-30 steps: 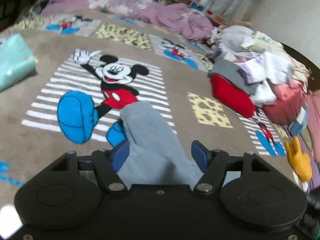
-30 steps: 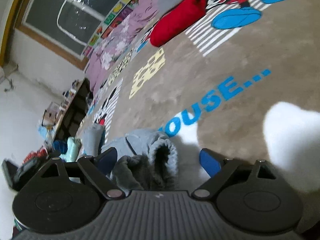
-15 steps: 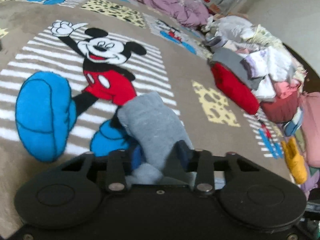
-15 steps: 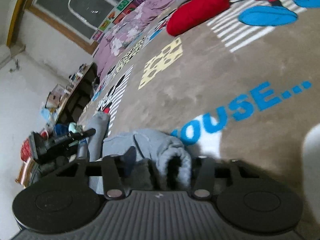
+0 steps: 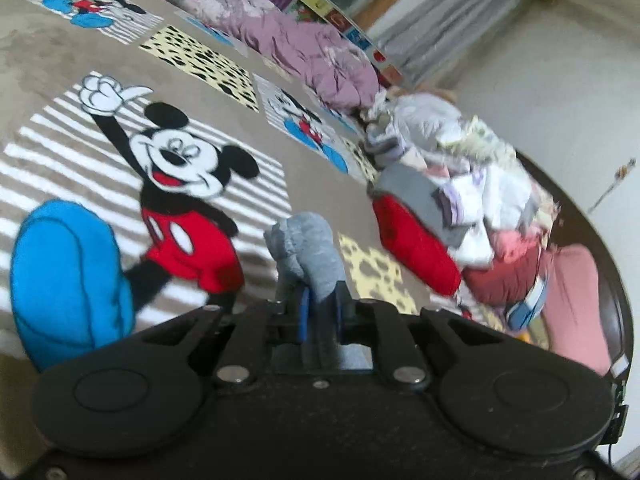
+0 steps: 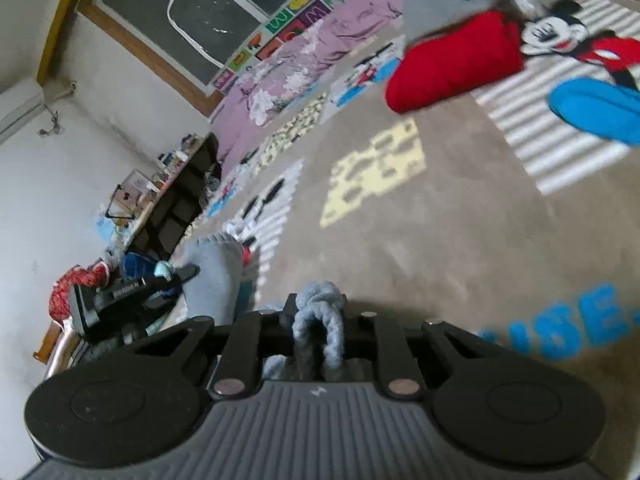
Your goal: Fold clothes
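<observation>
- Where the left wrist view looks out, a brown cartoon-mouse blanket (image 5: 328, 184) covers the middle and left of the frame, with bare flat cloth from the centre out to the left edge.
- Along the right side of that view a pile of clothes (image 5: 472, 184) rises beside a red cushion (image 5: 412, 240), and a dark curved bed edge (image 5: 592, 240) runs behind the pile.
- Across the top of that view a purple quilt (image 5: 304, 48) lies bunched along the far border of the blanket.
- In the right wrist view the open blanket (image 6: 440, 220) fills the centre and right; the red cushion (image 6: 452, 68) sits at upper right and the purple quilt (image 6: 320, 40) at upper centre under a window (image 6: 200, 12).
- At the left of the right wrist view a dark shelf (image 6: 172, 208) with clutter stands against a white wall.
- Left tool (image 5: 320, 312): its fingers are pressed close together, pinching a grey garment (image 5: 308, 256) that stands up in a rounded fold at lower centre, above the blanket.
- Right tool (image 6: 318, 320): fingers drawn in tight on a bunched edge of the grey garment (image 6: 320, 312) at lower centre.
- More of the garment hangs at lower left of the right wrist view, where the left tool (image 6: 132, 292) shows as a dark shape touching it.
</observation>
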A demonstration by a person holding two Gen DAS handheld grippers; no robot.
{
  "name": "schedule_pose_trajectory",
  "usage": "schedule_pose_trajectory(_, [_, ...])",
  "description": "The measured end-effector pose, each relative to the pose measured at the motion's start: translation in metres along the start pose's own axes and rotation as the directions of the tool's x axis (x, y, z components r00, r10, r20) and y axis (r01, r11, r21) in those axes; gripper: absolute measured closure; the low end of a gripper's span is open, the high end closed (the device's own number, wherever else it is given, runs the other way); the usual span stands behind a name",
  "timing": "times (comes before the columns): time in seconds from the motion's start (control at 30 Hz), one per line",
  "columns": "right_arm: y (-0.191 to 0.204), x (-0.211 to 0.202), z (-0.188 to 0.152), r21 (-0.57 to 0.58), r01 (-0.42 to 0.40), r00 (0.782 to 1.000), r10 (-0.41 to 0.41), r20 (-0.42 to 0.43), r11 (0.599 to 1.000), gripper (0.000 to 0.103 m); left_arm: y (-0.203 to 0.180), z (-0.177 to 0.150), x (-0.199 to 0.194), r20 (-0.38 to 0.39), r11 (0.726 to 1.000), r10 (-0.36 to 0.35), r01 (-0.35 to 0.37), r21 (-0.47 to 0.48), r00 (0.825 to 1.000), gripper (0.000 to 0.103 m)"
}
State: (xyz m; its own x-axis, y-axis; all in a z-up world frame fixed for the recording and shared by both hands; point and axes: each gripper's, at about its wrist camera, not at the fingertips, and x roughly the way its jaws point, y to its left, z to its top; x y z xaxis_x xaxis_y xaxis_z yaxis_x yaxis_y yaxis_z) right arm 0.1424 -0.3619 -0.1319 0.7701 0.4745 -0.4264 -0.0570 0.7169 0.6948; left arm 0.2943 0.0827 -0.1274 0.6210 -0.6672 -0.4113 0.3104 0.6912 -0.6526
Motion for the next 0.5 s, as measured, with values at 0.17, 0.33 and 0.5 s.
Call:
schedule_pose_trajectory(0.17, [0.011, 0.015, 0.028, -0.027, -0.025, 0.999, 0.025, 0.025, 0.999, 0.084, 0.009, 0.018, -0.018, 0.102, 1.0, -0.01, 0.01, -0.001, 0.995, 0.093])
schedule_pose_trajectory(0.33, [0.014, 0.044, 0.067, -0.033, -0.038, 0.998, 0.039, 0.051, 0.999, 0.084, 0.023, 0.039, -0.032, 0.226, 1.0, -0.017, 0.019, -0.007, 0.974, 0.093])
schedule_pose_trajectory(0.5, [0.01, 0.075, 0.087, -0.055, 0.042, 0.997, -0.038, 0.065, 0.998, 0.084, 0.051, 0.042, -0.031, 0.243, 0.997, 0.053, -0.038, -0.068, 0.969, 0.093])
